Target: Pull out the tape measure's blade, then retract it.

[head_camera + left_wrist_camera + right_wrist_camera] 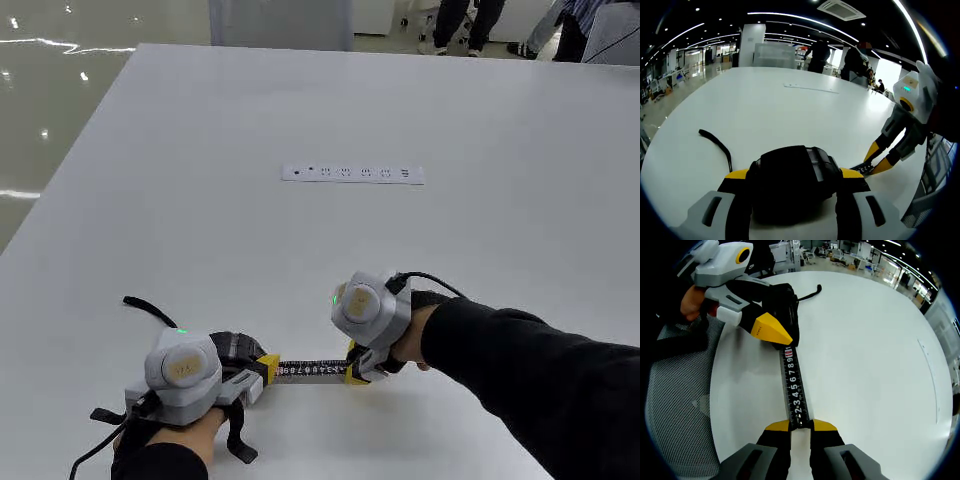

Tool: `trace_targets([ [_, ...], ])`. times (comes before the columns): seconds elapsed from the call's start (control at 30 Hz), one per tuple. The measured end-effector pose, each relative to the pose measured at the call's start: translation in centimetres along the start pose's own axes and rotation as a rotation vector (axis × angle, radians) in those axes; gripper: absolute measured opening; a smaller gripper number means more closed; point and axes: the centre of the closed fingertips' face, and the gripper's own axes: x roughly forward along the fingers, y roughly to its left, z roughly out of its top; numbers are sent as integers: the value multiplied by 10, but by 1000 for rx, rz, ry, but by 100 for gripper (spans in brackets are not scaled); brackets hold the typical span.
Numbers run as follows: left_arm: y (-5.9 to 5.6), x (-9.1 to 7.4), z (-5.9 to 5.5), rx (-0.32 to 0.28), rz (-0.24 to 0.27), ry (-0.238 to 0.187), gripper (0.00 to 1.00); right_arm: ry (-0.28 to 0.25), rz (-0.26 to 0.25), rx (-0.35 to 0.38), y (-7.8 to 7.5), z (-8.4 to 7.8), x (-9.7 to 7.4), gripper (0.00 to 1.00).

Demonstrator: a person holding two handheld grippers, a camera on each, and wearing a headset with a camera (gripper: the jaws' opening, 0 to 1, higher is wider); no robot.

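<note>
Clamping the tape measure's case (790, 185) between my left fingers (737, 174) anchors it on the tabletop (300, 120), while my right fingers (777, 426) pinch the blade (792, 385) tip, holding a short length drawn out.

White power strip (353, 174) flat on a white table (180, 180).

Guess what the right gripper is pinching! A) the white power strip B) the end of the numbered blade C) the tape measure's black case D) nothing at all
B: the jaws of the right gripper close on the tip of the blade, which runs back to the black case held in the left gripper.
</note>
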Motion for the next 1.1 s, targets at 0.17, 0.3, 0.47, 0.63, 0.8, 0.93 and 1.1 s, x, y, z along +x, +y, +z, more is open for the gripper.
trace_targets([
  [0.17,0,0,0,-2,-1,1,64,0,-2,-4,0,2,1,10],
  [0.3,0,0,0,-4,-3,4,64,-2,2,1,0,3,2,10],
  [0.47,0,0,-1,-9,-6,5,64,-4,3,-3,0,6,3,10],
  [0.63,0,0,-1,-14,-9,7,64,-12,7,-3,0,8,3,10],
  [0.8,0,-1,-1,-16,-11,8,64,-17,9,-5,0,10,4,10],
  [0.93,0,-1,-1,-18,-14,10,64,-24,11,-5,0,11,4,10],
  [1.1,0,0,-1,-19,-14,10,64,-27,9,-10,1,13,5,10],
])
